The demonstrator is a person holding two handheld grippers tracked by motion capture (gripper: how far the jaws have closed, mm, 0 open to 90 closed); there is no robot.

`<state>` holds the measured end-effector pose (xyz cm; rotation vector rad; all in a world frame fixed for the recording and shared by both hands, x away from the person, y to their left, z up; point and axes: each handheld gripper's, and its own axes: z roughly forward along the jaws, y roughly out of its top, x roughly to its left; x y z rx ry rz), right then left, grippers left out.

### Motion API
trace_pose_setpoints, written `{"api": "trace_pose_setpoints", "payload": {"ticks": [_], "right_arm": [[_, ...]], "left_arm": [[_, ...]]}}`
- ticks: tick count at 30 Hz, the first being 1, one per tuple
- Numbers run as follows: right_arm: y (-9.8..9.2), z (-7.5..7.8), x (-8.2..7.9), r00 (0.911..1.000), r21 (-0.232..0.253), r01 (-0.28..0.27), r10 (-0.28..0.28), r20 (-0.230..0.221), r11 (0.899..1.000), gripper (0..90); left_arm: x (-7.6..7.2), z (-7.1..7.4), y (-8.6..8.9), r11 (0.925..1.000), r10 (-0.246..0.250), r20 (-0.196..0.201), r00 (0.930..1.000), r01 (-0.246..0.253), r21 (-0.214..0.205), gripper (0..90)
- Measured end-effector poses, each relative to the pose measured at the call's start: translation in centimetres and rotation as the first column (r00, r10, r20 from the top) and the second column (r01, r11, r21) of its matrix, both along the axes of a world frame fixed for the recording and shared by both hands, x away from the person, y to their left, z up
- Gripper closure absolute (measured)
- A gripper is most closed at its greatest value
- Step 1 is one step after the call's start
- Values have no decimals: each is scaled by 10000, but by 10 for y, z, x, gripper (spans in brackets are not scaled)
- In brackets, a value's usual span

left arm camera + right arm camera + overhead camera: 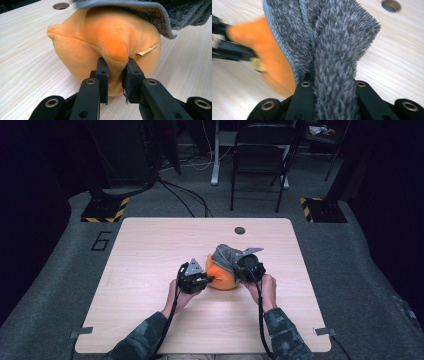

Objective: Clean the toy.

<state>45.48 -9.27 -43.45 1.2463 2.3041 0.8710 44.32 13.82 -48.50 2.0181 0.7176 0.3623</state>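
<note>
the person's forearms in camouflage sleeves (142, 337) come in from the near edge of the light wooden bench (150, 245). the left gripper (206, 280) is near the middle of the bench, and its jaws are clenched on a pinched fold of the orange plush toy (105, 42); the pads press the soft cloth from both sides. a small paper tag (146, 50) hangs out of the toy's seam. the toy lies on the bench between the two grippers, touching both. the right gripper (240, 265) is just at the other side of the toy, and its jaws are closed tight on the grey fluffy cloth (332, 45), which is draped over the top of the toy. farther on the bench is a round hole (240, 230). behind the bench stands a folding chair (260, 155) on the grey floor.
</note>
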Motion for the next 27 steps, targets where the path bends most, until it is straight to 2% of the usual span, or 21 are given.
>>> {"api": "trace_pose_setpoints", "payload": {"ticks": [4,9,14,16,19,22,23,25,27], "right_arm": [[-16,-12,9,9977,-15,536,-536,-423,9986,796],[-31,-34,18,9865,-60,1134,-1134,-1182,9935,795],[-35,-59,26,9745,-392,1133,-1187,-1903,9928,795],[-36,-56,27,9727,-298,1202,-1237,-1964,9923,795],[-43,-43,25,9765,-116,1315,-1316,-1709,9912,795],[-50,-18,20,9842,513,1495,-1436,-1032,9874,795],[-50,-12,18,9856,762,1462,-1385,-971,9863,795],[-48,2,13,9919,1029,1195,-1143,-546,9875,795],[-41,12,8,9971,1318,715,-676,-339,9887,795]], "left_arm": [[2,-1,2,10000,57,-60,10000,-57,1,764],[3,-3,4,9998,189,-111,9998,-190,-77,763],[5,-4,7,9996,229,-158,9996,-232,-176,759],[5,-4,8,9997,216,-116,9997,-217,-144,757],[6,-4,9,9997,186,-104,9998,-187,-134,754],[5,-4,8,9997,197,-84,9998,-198,-140,750],[5,-3,8,9998,177,-54,9998,-178,-106,749],[6,-4,8,9998,168,-17,9999,-169,-103,746],[6,-3,8,9999,124,29,9999,-124,-53,742]]}}
